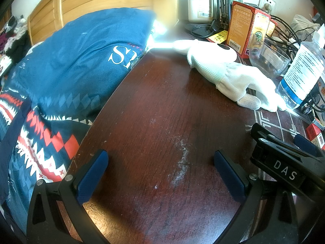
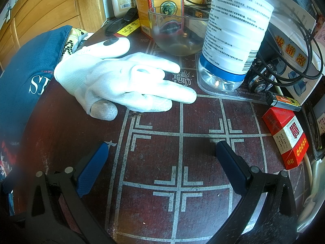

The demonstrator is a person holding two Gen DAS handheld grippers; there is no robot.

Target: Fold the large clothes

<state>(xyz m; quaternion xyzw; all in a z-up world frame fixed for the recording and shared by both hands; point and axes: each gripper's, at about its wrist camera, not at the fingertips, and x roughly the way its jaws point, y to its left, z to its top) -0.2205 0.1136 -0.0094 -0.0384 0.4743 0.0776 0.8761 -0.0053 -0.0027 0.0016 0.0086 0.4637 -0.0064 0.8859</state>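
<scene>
1. Both sets of tongs are sitting wide apart over the tabletop (image 1: 162,122) and holding nothing: the left tongs (image 1: 160,170) are hanging over bare dark wood, the right tongs (image 2: 162,162) over the white-lined board pattern.

2. The task's thing, the blue garment (image 1: 77,57) with white lettering, is bunched in a heap off the tabletop's left edge, resting against a patterned red, white and navy fabric (image 1: 40,142) below it. Whether that patterned part belongs to the same piece, I cannot tell.

3. It is looking soft and limp, likely light but bulky; my read is that it will be sagging and dragging rather than keeping any shape when lifted.

4. Best hold, I judge: pinch a hem or a corner with each set of tongs, well apart, so the cloth is spreading between them. A grab at the middle would only be lifting a lump.

5. A white glove (image 2: 121,81) is lying flat on the tabletop near the clear bottle (image 2: 233,40) and glass bowl (image 2: 178,34). Those look tippy or fragile, so any swinging cloth is needing to stay left of them.
</scene>
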